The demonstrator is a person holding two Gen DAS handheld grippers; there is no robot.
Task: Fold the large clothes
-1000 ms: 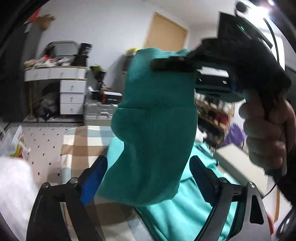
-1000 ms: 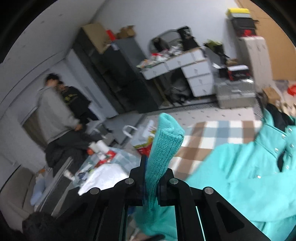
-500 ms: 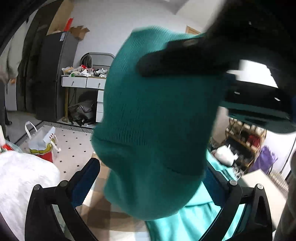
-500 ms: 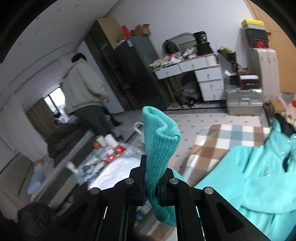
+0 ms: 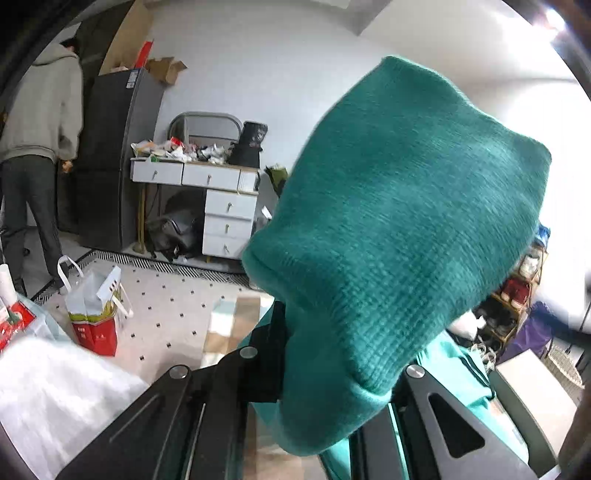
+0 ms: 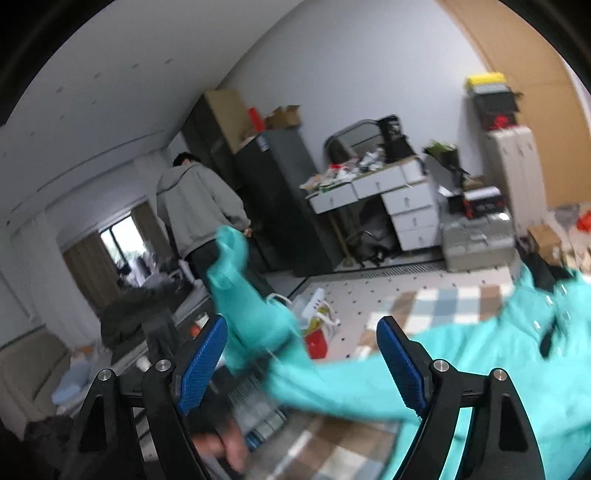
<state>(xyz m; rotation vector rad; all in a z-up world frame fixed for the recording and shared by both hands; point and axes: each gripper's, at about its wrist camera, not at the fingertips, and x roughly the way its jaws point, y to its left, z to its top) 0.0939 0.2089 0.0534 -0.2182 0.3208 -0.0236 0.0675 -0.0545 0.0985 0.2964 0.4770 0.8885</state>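
teal cuff (image 5: 388,236) in left claw (image 5: 332,373); right claw (image 6: 303,360) opening, empty

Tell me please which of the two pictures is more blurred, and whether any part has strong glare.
Right wrist view: motion blur smears the teal sleeve and the garment; the room behind is soft too. Left wrist view: mostly sharp, the knitted cuff close and slightly soft; a bright light glares at the upper right. Both views bend straight lines strongly.

Lived-in home room: dark fridge (image 5: 114,155), cluttered white drawer desk (image 5: 207,192) with mirror (image 5: 203,123), shoe rack (image 5: 517,295), sofa (image 6: 26,373), curtained window (image 6: 118,236), dotted floor tiles (image 5: 166,299).
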